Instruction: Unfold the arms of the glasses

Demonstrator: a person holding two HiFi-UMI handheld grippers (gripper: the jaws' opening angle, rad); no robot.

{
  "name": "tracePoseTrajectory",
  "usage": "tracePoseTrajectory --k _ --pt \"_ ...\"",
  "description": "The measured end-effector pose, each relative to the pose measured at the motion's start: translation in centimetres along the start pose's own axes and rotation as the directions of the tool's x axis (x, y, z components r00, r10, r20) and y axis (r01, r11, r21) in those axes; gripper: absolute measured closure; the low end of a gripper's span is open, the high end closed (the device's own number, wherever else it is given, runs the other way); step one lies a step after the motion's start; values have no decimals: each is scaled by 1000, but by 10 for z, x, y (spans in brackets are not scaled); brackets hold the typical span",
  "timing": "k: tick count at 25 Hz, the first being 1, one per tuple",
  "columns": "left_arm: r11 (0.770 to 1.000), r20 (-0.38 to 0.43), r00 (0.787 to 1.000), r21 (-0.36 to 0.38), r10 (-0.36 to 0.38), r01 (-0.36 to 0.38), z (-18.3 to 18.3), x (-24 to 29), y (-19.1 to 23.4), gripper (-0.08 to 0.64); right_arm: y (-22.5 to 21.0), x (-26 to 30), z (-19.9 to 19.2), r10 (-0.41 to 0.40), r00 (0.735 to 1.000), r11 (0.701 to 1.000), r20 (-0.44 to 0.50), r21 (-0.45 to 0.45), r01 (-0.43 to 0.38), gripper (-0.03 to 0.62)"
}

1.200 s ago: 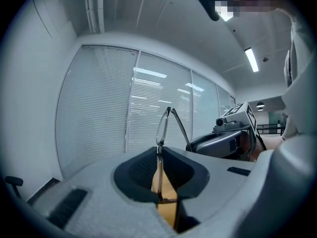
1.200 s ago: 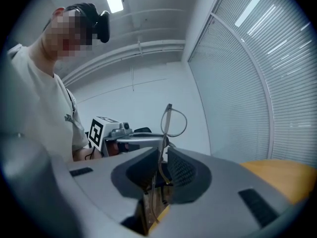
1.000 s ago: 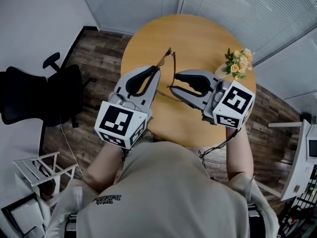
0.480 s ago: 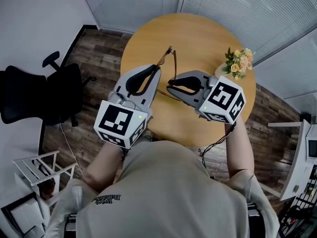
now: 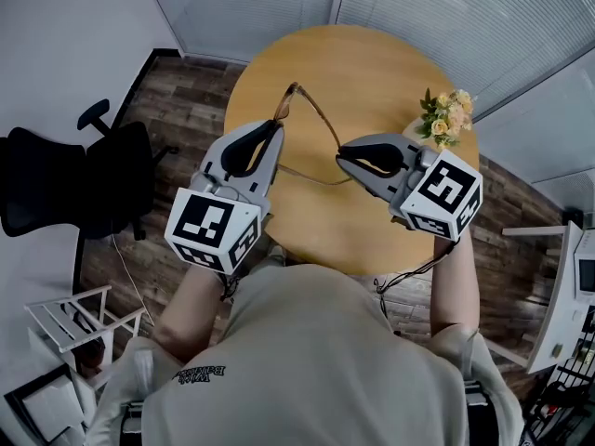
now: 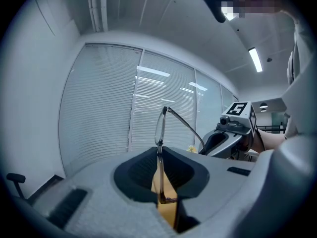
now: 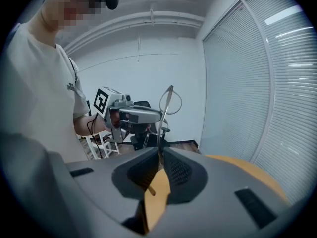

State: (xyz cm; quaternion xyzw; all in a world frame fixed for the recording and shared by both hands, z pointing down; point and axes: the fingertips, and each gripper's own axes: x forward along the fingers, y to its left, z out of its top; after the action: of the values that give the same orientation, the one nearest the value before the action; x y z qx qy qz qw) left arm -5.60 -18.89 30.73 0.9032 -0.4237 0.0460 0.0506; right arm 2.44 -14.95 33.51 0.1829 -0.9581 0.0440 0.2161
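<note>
Glasses [image 5: 286,102]: left gripper [image 5: 275,126] clamped on frame, right gripper [image 5: 341,158] clamped on temple arm [image 5: 319,117]. Swing your right outward gently, stop at hinge limit, no twisting.

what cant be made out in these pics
- Head view: the spots where the left gripper and right gripper pinch the glasses are covered by the grippers' own grey bodies.
- Head view: the hinges are too small to show how far the arms are open.
- Head view: whatever holds the flowers is mostly behind the right gripper.
- Left gripper view: the lower lens is sunk between the jaws.
</note>
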Motion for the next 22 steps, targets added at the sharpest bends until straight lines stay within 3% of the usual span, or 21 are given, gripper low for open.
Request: tracePoseTrajectory --k 5,22 --pt "1000 -1 1000 -4 4 -4 -3 -2 6 514 -11 -17 14 -47 997 999 59 15 46 543" --pt "1000 -18 1000 -8 10 -10 -9 -8 12 514 -34 -51 54 -87 975 996 205 54 77 543"
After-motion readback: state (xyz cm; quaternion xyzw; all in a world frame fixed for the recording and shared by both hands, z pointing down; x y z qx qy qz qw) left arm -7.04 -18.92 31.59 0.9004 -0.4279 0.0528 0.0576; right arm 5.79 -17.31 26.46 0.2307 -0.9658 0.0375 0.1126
